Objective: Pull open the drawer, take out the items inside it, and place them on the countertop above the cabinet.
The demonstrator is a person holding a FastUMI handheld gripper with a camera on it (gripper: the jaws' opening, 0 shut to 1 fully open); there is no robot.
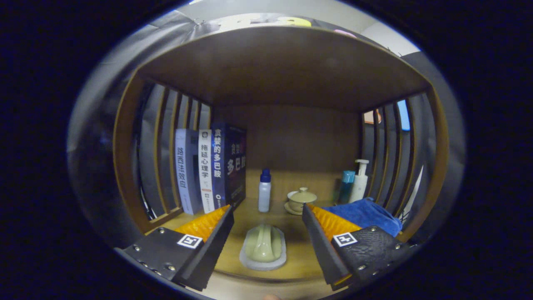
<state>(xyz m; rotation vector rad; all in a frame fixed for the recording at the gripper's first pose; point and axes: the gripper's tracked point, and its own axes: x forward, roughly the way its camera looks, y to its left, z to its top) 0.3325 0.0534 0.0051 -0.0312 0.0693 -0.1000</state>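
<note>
Nearest to us lay a pale green ridged piece on a grey base (263,248), flat on the wooden countertop (300,246) between the two fingers, and we could not tell what it was. Our gripper (266,227) stood released, its fingers spread wide with nothing pressed between them.

Of the drawer we saw nothing from here, nor anything in it; we judged it sat lower in the cabinet, beneath this surface, so the pulling was not yet begun. We expected a stiff wooden front that would slide only on a straight pull, best taken at its handle or lip with the fingers closed squarely.

The countertop, where the items must end up, was already busy. At the far left three books (210,168) stood upright against the slatted side (160,166). A small white bottle with a blue cap (264,190) stood near the middle, and right of it a lidded ceramic cup on a saucer (301,200), which we judged fragile and closed, its contents hidden. Farther right stood a teal bottle (346,186) and a white pump bottle (359,181), just beside each other. A soft blue cloth (366,214) lay folded at the near right.
</note>
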